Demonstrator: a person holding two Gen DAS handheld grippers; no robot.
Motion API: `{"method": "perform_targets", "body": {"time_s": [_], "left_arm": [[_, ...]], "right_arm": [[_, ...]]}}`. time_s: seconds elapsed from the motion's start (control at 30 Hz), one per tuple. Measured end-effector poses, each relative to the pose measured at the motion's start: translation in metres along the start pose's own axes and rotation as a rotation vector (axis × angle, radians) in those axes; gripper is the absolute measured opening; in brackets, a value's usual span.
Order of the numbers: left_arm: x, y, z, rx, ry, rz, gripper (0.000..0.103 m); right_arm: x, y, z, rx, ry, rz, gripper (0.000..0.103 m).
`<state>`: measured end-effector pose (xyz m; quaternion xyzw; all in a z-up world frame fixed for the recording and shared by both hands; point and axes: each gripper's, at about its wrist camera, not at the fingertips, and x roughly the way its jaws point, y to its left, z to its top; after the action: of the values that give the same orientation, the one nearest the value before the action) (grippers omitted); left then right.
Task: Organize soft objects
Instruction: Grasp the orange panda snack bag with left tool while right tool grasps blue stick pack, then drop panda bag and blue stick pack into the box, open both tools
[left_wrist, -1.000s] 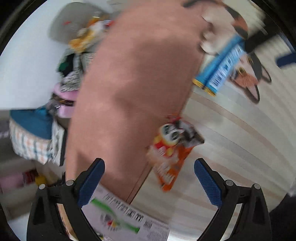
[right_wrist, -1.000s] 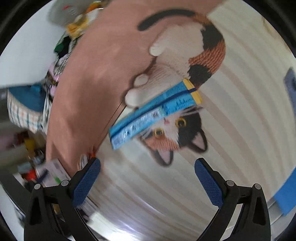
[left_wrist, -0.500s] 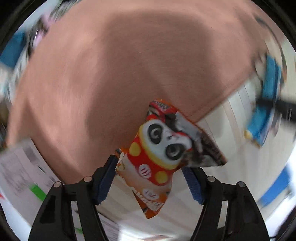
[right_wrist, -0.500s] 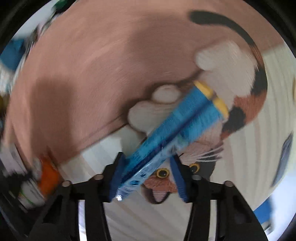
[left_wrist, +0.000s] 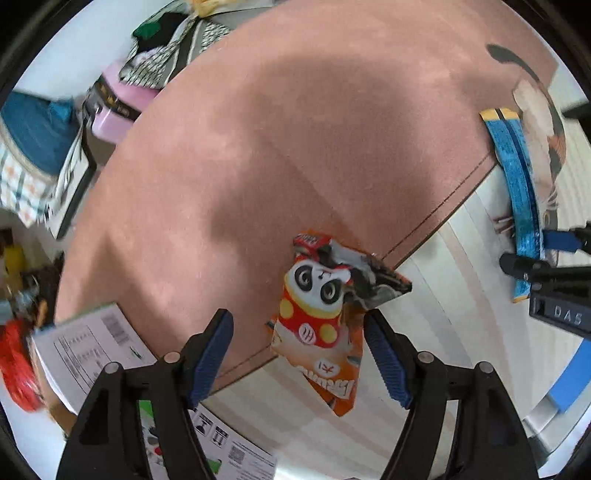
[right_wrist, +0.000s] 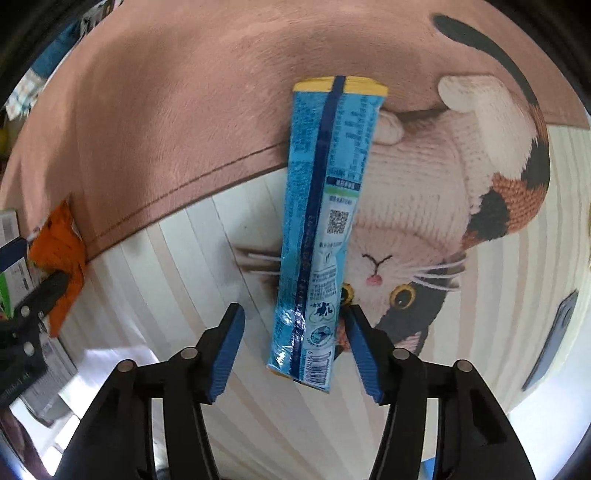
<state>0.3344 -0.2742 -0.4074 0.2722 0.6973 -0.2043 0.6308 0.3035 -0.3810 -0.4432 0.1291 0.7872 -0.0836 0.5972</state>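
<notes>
An orange snack bag with a panda print (left_wrist: 325, 325) lies on the cat-print mat, between the pads of my left gripper (left_wrist: 297, 354). The jaws stand open around its lower half, not pressing it. A long blue snack packet (right_wrist: 321, 229) lies lengthwise between the pads of my right gripper (right_wrist: 293, 350). Those jaws are open too, with gaps on both sides of the packet. The blue packet (left_wrist: 517, 192) and the right gripper show at the right edge of the left wrist view. The orange bag (right_wrist: 59, 254) shows at the left of the right wrist view.
The mat (right_wrist: 184, 110) has a pink half, a striped cream half and a calico cat picture (right_wrist: 461, 221). A white printed box (left_wrist: 85, 354) lies at the left. Piled clothes and a pink container (left_wrist: 110, 114) lie beyond the mat's far left edge.
Both grippers came down and forward over the mat. The orange bag now sits between the left pads and the blue packet between the right pads. Both pairs of jaws have narrowed.
</notes>
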Motion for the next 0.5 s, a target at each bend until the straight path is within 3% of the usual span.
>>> {"method": "perform_targets", "body": {"time_s": [0.17,0.2,0.27,0.4,0.5], "left_arm": [[0.012,-0.013,0.007,0.013,0.034,-0.016,0.069],[0.013,-0.015,0.006,0.005,0.023,-0.022,0.052],[0.013,-0.015,0.002,-0.032,0.003,-0.036,0.051],[0.011,-0.011,-0.012,-0.113,-0.025,-0.07,0.048],[0.006,-0.004,-0.032,-0.188,-0.046,-0.112,0.047]], "right_arm": [[-0.009,0.003,0.012,0.015,-0.037,-0.037,0.058],[-0.012,0.007,0.012,0.015,-0.054,-0.037,0.055],[-0.02,0.016,0.014,0.018,-0.068,-0.039,0.024],[-0.025,0.027,-0.007,0.003,-0.089,-0.059,0.018],[-0.027,0.039,-0.022,-0.003,-0.077,0.001,0.016]]}}
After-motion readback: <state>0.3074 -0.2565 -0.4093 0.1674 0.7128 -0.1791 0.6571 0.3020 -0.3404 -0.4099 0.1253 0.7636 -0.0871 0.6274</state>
